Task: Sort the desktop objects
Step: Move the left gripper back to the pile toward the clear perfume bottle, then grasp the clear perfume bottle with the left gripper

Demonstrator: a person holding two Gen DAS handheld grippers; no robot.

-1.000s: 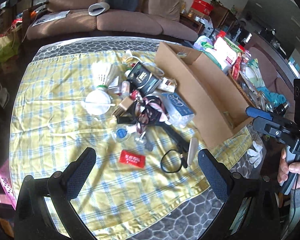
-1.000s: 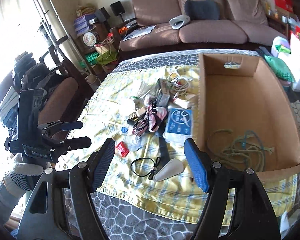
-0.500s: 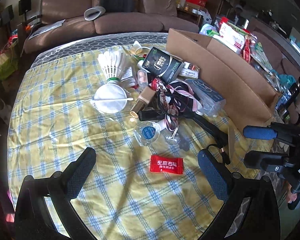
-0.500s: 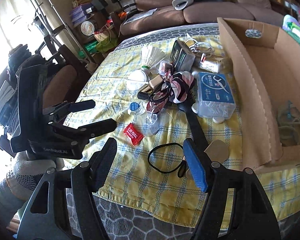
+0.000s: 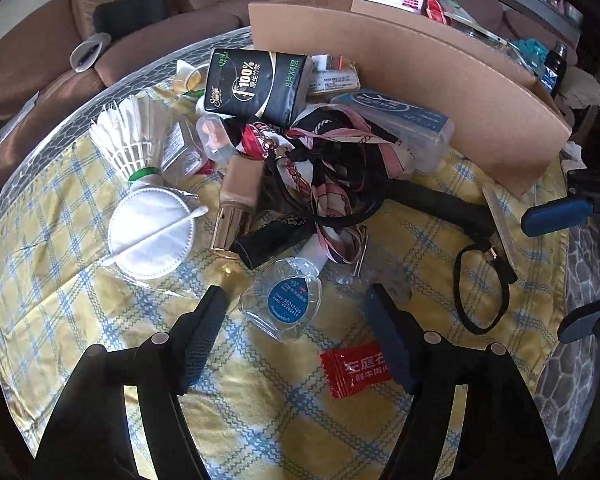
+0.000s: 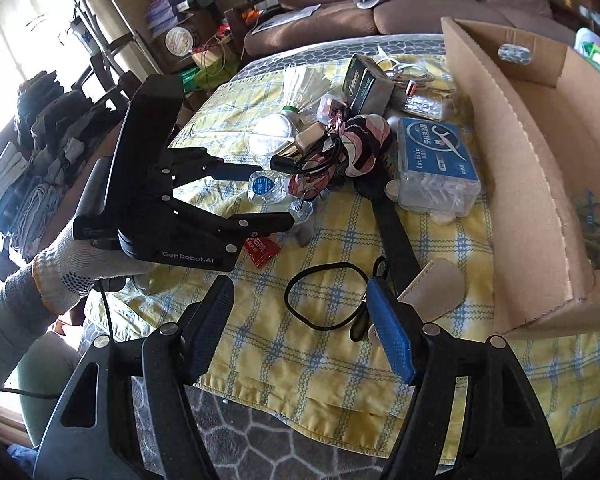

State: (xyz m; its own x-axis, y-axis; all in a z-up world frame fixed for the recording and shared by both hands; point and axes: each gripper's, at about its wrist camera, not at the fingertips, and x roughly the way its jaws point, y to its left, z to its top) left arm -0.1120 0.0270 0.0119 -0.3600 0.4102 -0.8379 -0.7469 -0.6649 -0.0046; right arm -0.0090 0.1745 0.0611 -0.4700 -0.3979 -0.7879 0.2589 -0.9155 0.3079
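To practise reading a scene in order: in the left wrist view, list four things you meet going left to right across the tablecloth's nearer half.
White face mask → clear bottle with the blue label → red snack packet → black hair tie.

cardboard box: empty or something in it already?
Not empty. The right wrist view shows a coil of rope lying on the floor of the open box. The rest of the floor looks bare.

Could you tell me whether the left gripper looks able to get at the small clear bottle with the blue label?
Probably yes: the clear bottle lies uncovered just ahead of the left gripper, whose jaws are closing with nothing between them yet.
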